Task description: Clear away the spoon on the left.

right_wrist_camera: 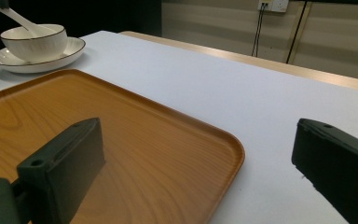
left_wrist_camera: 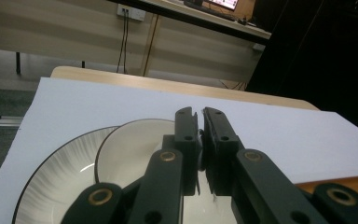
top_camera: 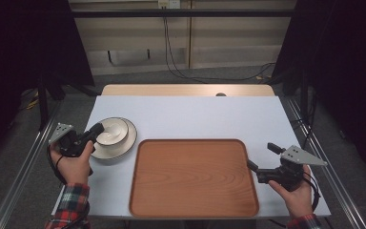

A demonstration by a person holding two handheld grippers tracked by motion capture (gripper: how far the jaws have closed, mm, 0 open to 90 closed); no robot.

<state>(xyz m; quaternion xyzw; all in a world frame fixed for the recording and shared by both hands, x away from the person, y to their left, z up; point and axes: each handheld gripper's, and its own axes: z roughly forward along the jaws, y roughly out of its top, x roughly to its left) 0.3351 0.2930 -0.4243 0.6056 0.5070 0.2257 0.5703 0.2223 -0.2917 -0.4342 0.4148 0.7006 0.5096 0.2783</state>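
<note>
Nearest us, a checked sleeve [top_camera: 71,200] ran up to the left gripper [top_camera: 95,130], its jaws pinched together on the thin handle of a white spoon [right_wrist_camera: 25,22]. The spoon sloped down into the bowl [top_camera: 110,131], which sat on its plate [top_camera: 124,147] at the left of the table [top_camera: 195,114]. We judged the spoon light, stiff, glaze-slick and easily chipped, best gripped partway along the handle. Rightward lay the bare wooden tray [top_camera: 194,140], then the right gripper [top_camera: 262,156], jaws wide apart, holding nothing.
</note>
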